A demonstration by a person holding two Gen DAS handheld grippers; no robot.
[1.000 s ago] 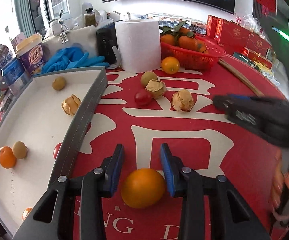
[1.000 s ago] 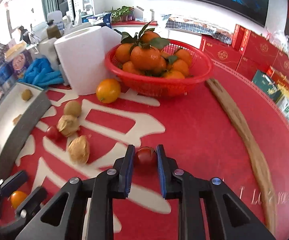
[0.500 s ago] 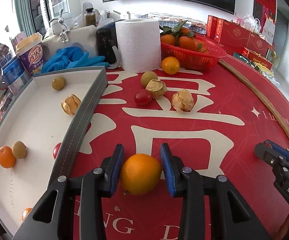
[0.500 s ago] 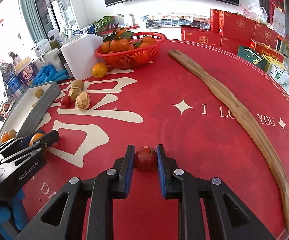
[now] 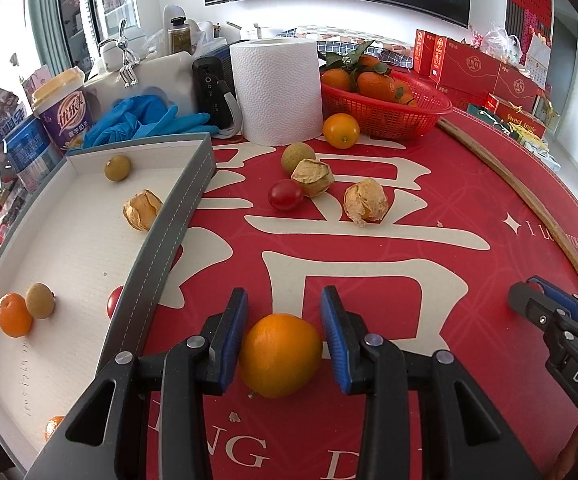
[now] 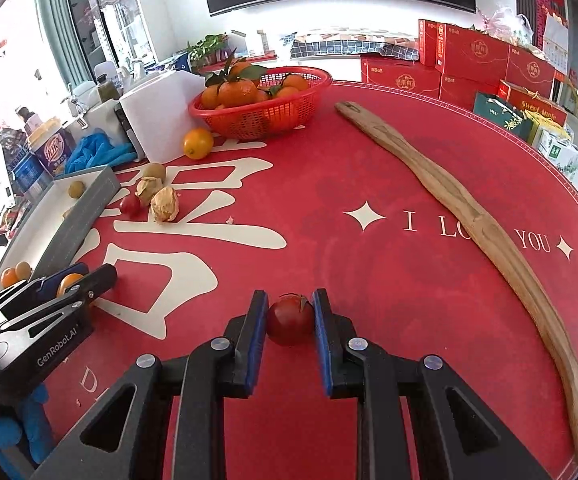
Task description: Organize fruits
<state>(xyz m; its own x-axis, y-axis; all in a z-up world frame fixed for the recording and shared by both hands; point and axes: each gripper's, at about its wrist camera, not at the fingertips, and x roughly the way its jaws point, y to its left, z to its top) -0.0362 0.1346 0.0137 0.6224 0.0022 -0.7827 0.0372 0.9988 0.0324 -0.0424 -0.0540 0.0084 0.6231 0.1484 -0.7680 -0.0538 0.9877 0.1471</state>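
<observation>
Left claw [image 5: 283, 340] pinching orange [image 5: 280, 354], low over the bench [image 5: 409, 272], just beside tray [image 5: 169, 216] wall. Right claw [image 6: 290, 316] clamped on cherry tomato [image 6: 290, 319], low, well right of the tray. Risks: round orange could roll out of the pads when lifted; tomato may split if squeezed harder; claws could collide, both heading for the tray. Both level, pointing forward.
</observation>
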